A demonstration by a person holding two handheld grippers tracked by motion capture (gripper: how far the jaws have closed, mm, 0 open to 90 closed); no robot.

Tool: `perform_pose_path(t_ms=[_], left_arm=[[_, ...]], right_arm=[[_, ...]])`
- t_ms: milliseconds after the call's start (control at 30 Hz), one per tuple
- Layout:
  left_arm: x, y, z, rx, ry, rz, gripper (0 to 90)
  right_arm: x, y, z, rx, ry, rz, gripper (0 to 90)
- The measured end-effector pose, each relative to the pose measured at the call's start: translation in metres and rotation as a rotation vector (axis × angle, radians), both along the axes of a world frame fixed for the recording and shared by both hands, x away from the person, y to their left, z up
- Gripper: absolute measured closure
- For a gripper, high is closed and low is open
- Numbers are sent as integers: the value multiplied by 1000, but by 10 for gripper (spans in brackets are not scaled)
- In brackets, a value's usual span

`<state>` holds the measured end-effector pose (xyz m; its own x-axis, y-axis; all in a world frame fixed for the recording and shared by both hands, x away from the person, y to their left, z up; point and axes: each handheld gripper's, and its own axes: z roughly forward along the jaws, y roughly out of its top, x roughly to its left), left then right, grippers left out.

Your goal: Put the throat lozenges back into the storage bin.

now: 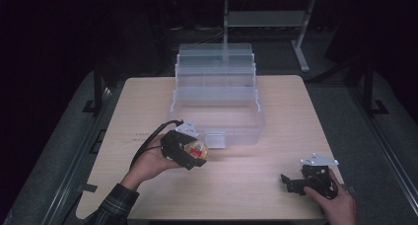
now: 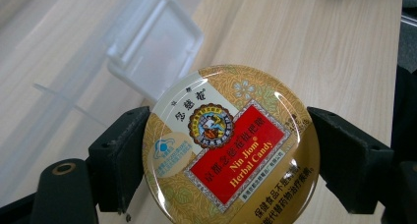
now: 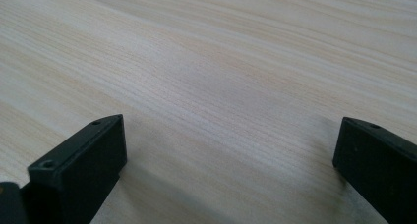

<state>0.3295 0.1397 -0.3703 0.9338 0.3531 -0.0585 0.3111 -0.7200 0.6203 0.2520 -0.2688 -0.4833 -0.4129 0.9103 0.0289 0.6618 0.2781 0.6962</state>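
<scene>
A round gold candy tin (image 2: 230, 145) with a red label is clamped between the two black jaws of my left gripper (image 2: 227, 157). In the high view that gripper (image 1: 193, 153) hangs just above the table with the tin (image 1: 198, 149), right in front of the clear box's latch (image 1: 215, 138). My right gripper (image 1: 292, 181) rests low at the table's front right, open, with bare wood between its jaws (image 3: 231, 155). The clear plastic tiered box (image 1: 217, 99) stands open in the middle of the table.
The light wooden table (image 1: 256, 185) has free room to the left, right and front of the box. The box's clear latch (image 2: 155, 49) lies just beyond the tin in the left gripper view. A metal desk frame (image 1: 300, 32) stands behind the table.
</scene>
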Motion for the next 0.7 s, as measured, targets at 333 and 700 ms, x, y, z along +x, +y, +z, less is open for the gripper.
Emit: perform_pose_path(t_ms=[333,700], left_arm=[[10,4,12,-12,-9,14,196],[22,5,21,-12,-17,33,196]], right_arm=[[0,0,0,-2,-2,-1,0],[0,0,0,-3,-1,-2,0]])
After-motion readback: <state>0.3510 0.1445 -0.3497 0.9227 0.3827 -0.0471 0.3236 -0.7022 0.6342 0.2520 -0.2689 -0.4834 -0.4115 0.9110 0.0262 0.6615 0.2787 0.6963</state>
